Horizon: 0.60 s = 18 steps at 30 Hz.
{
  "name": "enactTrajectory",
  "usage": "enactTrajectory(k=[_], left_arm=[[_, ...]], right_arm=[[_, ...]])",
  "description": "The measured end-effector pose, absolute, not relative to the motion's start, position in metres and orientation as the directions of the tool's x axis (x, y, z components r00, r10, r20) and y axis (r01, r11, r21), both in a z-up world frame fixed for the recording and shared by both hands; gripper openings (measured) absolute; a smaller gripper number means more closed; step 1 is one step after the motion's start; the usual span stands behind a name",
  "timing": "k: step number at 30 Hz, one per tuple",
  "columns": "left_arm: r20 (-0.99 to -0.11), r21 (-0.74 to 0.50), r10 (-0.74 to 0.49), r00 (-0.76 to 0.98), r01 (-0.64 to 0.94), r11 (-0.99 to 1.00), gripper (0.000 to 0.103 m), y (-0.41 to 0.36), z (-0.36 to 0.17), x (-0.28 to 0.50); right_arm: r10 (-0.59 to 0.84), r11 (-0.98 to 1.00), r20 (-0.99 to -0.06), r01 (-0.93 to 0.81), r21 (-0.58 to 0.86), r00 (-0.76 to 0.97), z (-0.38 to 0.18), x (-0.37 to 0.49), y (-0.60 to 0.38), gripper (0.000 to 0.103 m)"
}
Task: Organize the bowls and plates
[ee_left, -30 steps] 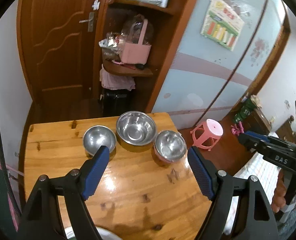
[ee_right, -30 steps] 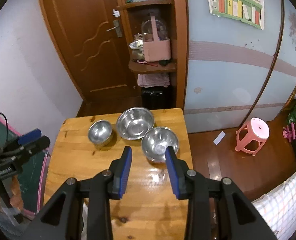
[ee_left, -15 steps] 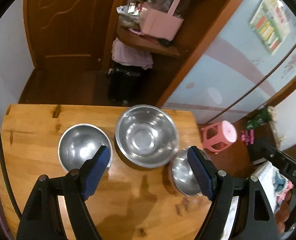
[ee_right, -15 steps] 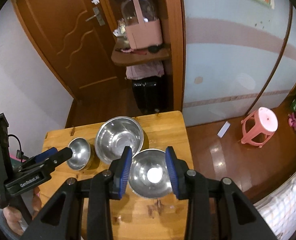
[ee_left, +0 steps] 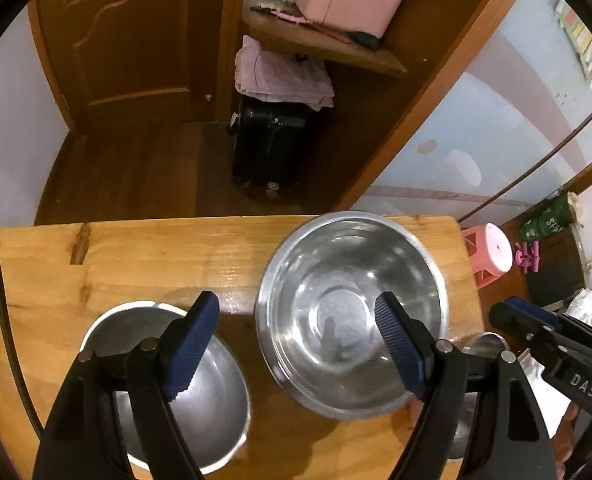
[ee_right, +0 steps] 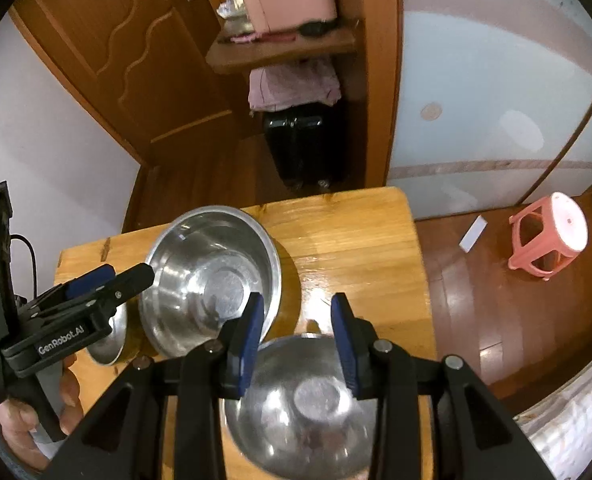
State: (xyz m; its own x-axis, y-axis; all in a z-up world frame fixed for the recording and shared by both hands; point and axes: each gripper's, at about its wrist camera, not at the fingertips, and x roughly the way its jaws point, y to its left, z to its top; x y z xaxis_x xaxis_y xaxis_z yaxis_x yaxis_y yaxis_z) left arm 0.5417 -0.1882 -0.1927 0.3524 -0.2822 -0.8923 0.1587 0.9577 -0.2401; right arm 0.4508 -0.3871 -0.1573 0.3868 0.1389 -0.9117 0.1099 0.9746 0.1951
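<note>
Both grippers dropped; spread right fingers flank the near bowl's far rim.

Three shiny silver steel bowls are seen on a honey-yellow wooden bench marked with darker knots. Black grippers are tipped with ribbed blue fingers. A coral-pink plastic stool is set on a dark reddish-brown floor.

We have brought both grippers down toward the desk: the left gripper now hangs over two bowls, the right gripper over the third bowl.
</note>
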Motion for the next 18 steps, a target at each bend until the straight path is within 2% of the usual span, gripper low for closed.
enactTrajectory(k=[6, 10, 11, 12, 14, 15, 18], left_arm=[[-0.901, -0.220, -0.270, 0.341, 0.178, 0.959, 0.079, -0.190, -0.215, 0.557], [-0.905, -0.224, -0.282, 0.317, 0.209, 0.952, 0.068, -0.194, -0.224, 0.560], [-0.908, -0.222, -0.283, 0.309, 0.218, 0.950, 0.066, -0.195, -0.226, 0.560], [-0.909, -0.225, -0.287, 0.300, 0.225, 0.948, 0.063, -0.196, -0.227, 0.561], [-0.910, -0.227, -0.291, 0.295, 0.233, 0.946, 0.053, -0.197, -0.228, 0.561], [-0.909, -0.230, -0.297, 0.293, 0.240, 0.943, 0.040, -0.197, -0.229, 0.561], [-0.914, -0.213, -0.282, 0.291, 0.247, 0.945, 0.024, -0.197, -0.230, 0.562]], right_arm=[[0.172, 0.970, -0.924, 0.107, 0.220, 0.342, -0.192, 0.472, -0.382, 0.035], [0.200, 0.964, -0.925, 0.106, 0.245, 0.325, -0.205, 0.479, -0.382, 0.033], [0.205, 0.963, -0.925, 0.104, 0.250, 0.321, -0.207, 0.480, -0.382, 0.026], [0.225, 0.959, -0.922, 0.098, 0.268, 0.314, -0.210, 0.482, -0.383, 0.020], [0.254, 0.951, -0.916, 0.093, 0.295, 0.309, -0.213, 0.485, -0.381, 0.015], [0.258, 0.950, -0.915, 0.090, 0.299, 0.309, -0.214, 0.487, -0.380, 0.009], [0.247, 0.952, -0.916, 0.097, 0.290, 0.315, -0.214, 0.488, -0.377, 0.009]])
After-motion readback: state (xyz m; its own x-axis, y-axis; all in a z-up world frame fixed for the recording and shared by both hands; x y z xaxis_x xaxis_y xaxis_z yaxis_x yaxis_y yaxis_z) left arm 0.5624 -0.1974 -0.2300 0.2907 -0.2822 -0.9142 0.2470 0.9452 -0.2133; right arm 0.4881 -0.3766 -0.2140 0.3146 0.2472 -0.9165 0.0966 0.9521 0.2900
